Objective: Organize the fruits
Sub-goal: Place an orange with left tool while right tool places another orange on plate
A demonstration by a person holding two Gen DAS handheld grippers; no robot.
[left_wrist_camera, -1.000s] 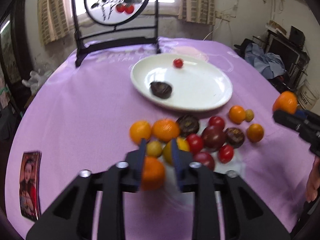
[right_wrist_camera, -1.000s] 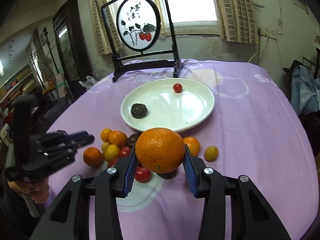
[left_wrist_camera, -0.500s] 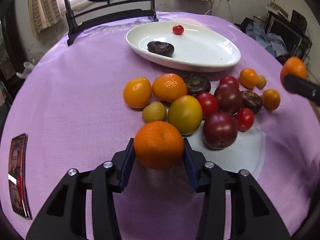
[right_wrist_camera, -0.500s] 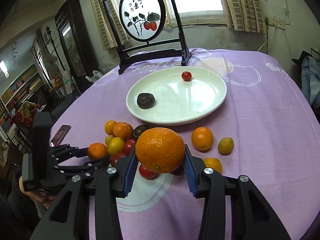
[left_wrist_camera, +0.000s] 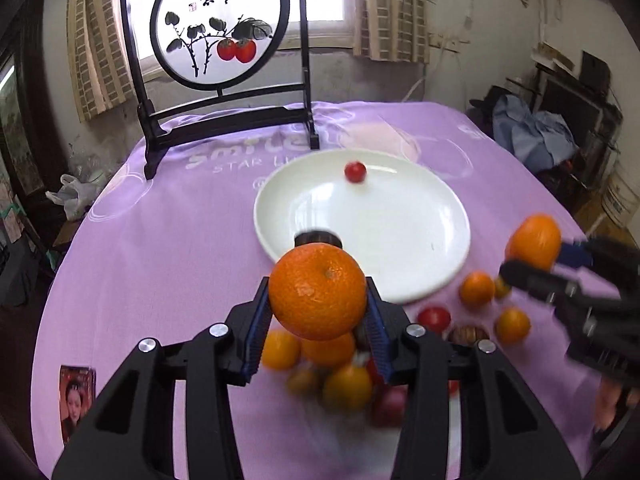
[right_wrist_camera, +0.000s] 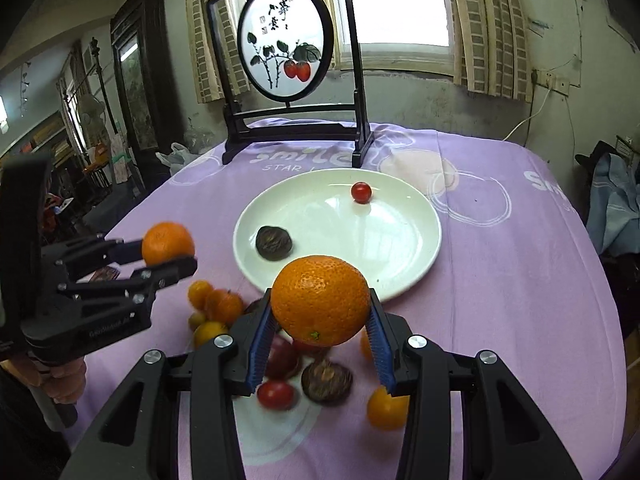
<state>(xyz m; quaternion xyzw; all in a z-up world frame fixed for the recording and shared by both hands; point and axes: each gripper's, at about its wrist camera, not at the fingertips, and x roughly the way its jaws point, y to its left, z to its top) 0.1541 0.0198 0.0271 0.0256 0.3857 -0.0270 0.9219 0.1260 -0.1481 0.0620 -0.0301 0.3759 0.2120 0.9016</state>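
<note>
Left gripper [left_wrist_camera: 318,300]: pinching an orange [left_wrist_camera: 317,291] between both blue pads, lifted clear of the cloth, centre of the left wrist view; seen again at middle left of the right wrist view.
Right gripper [right_wrist_camera: 320,306]: pinching a second orange [right_wrist_camera: 320,300] the same way, centre of the right wrist view, also off the table; visible at right edge of the left wrist view.
Plate [right_wrist_camera: 400,264]: white, middle of both frames, just beyond each held orange; bears only a cherry tomato [right_wrist_camera: 361,193] near its far rim and a dark wrinkled fruit [right_wrist_camera: 274,242] at its left side.
Loose fruit [right_wrist_camera: 218,306]: small oranges, yellow and red pieces and another dark one, heaped on the purple cloth [right_wrist_camera: 500,280] in the lower part of both frames, below and behind the jaws, just short of the plate's near rim.
Backdrop: painted round screen [right_wrist_camera: 286,40] in a black stand at upper centre, well apart from the work.
Step in hand, as judged: carrying two oranges toward the plate, both grips secured, no release yet.
Progress, as judged: early; most fruit off the plate.
Next move calls for: bringing each orange over bare plate, apart from the tomato and the dark fruit, lowering close to the surface, then spreading the jaws gently.
Risk, as judged: round fruit rolling on the shallow plate, or the two grippers crowding each other above it.
</note>
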